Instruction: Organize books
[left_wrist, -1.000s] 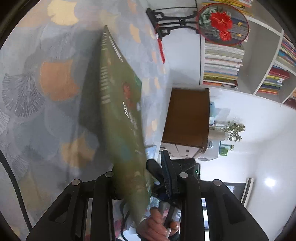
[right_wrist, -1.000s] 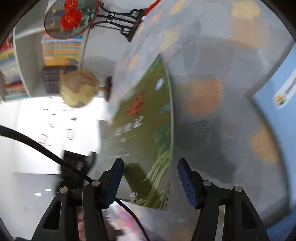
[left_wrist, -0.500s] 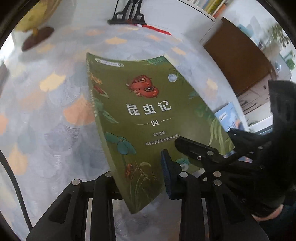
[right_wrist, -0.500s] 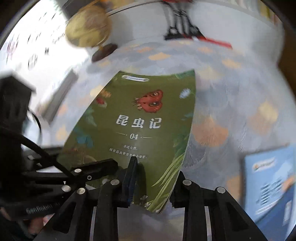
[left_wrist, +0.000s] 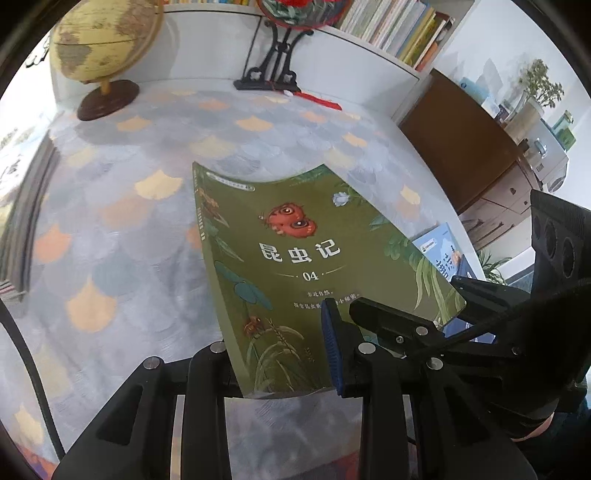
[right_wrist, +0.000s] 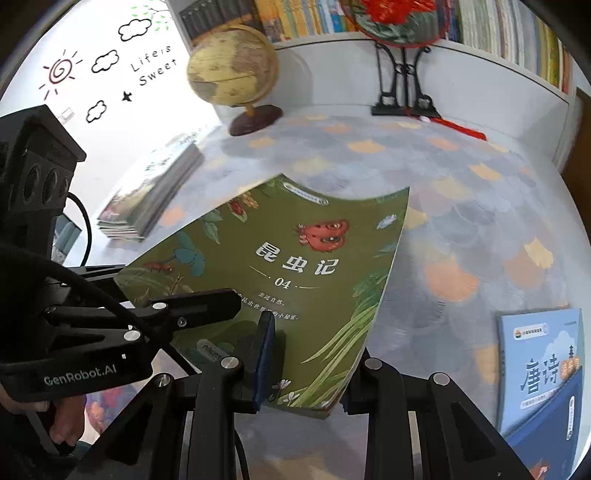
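Note:
A green book (left_wrist: 314, 266) with a red insect and "04" on its cover hangs tilted above the patterned tablecloth (left_wrist: 110, 221). My left gripper (left_wrist: 275, 354) is shut on its near edge by the spine. My right gripper (left_wrist: 406, 299) is shut on the near right corner. In the right wrist view the green book (right_wrist: 295, 266) sits between the pads of my right gripper (right_wrist: 310, 365), and my left gripper (right_wrist: 173, 284) clamps its left corner. A hand shows under the left gripper's handle.
A blue book (right_wrist: 539, 369) lies flat at the table's right. A stack of books (right_wrist: 155, 195) sits at the left edge. A globe (left_wrist: 103, 40) and a black ornament stand (left_wrist: 273, 70) stand at the back before a bookshelf (left_wrist: 391, 26).
The green book has swung from edge-on to cover-up, and both views have rolled upright. My right gripper has closed onto the book's corner. Both grippers have risen a little.

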